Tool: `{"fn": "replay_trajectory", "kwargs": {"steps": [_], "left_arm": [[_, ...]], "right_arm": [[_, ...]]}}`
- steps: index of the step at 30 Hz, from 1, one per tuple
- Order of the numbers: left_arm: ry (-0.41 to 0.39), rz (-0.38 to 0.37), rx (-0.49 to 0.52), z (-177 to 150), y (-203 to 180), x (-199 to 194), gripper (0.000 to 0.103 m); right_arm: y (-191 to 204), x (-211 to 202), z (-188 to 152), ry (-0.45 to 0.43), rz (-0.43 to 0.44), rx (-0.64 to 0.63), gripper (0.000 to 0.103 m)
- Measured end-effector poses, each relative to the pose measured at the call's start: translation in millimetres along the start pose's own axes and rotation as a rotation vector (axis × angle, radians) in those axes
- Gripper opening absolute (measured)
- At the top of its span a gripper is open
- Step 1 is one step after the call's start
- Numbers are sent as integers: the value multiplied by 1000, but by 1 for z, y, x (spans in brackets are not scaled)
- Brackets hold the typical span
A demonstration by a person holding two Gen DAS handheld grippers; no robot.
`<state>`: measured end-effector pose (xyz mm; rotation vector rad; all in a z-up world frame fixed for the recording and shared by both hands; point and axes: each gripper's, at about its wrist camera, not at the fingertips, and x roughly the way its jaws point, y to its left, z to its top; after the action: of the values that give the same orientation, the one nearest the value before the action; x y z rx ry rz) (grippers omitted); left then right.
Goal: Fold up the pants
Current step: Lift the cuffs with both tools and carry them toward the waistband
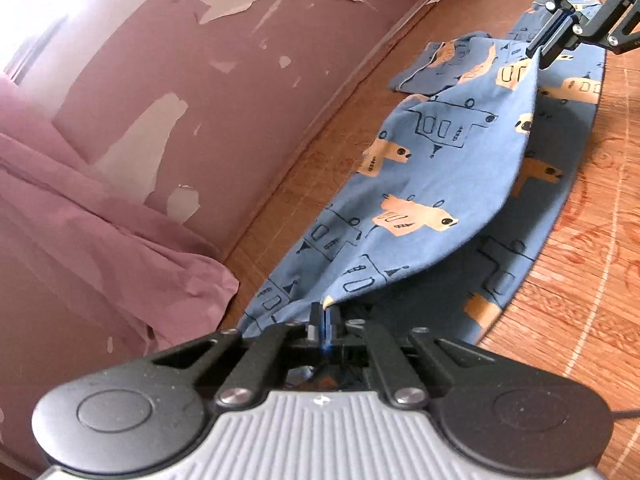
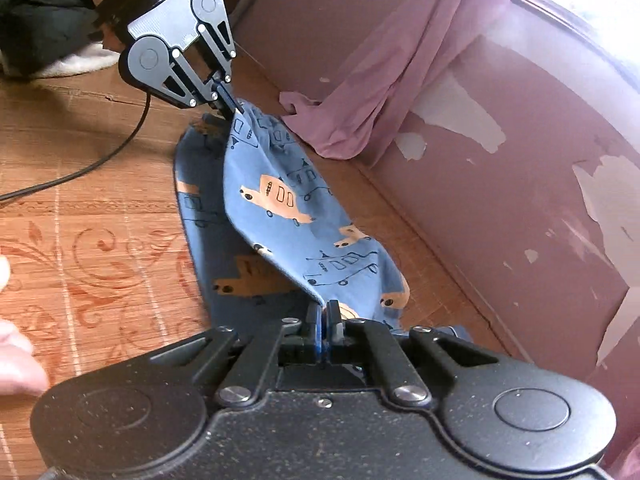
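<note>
Blue pants (image 1: 440, 160) printed with orange cars lie on a bamboo mat floor (image 1: 580, 260). One layer is lifted and stretched between both grippers above the layer that stays flat. My left gripper (image 1: 324, 312) is shut on one end of the raised edge. At the top right of the left wrist view, my right gripper (image 1: 540, 50) pinches the other end. In the right wrist view the pants (image 2: 288, 208) sag between my right gripper (image 2: 324, 306), shut on the cloth, and my left gripper (image 2: 236, 110) farther off.
A pink wall (image 1: 240, 80) with peeling paint runs close along the pants. Pink cloth (image 2: 380, 92) drapes down to the floor by the wall. A black cable (image 2: 100, 164) crosses the mat, with a dark bag (image 2: 44, 24) behind it. Fingers of a hand (image 2: 16, 364) show at the left edge.
</note>
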<state>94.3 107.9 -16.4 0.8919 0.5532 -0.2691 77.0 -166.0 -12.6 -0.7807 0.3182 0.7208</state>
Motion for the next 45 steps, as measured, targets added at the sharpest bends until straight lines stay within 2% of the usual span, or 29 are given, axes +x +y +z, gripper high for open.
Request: {"fn": "replay_trajectory", "kwargs": {"steps": [8,16,23,26,30,34,37,45], "left_arm": [[48,-35,13,-14,-14,2,0],[56,-65,3,-16,-16,1,0],[19,-24,-35,-13,-14,-13,0],[8,-23,-36,-13,-19,-18,0],[6,-52,-9,-15,-29,-21,0],[47,-96,17,-21,-38,-13,0],[77,-129,10,-23,-36,-6,0],[93,-170,27,-22,-28,-3,1]], "right_arm": [[5,7,-14,51,38,3,0],[0,9,-16,51,40,-10,0],[-12,2,-19,12,12,24,0],[-14,3,-23,26,19,15,0],[-15,8,-29,60,38,-8,0],[-19,14,-34,85,58,-7,0],[-20,17,-36,99,72,-4,0],[-15,24,-35,145,108,-18,2]]}}
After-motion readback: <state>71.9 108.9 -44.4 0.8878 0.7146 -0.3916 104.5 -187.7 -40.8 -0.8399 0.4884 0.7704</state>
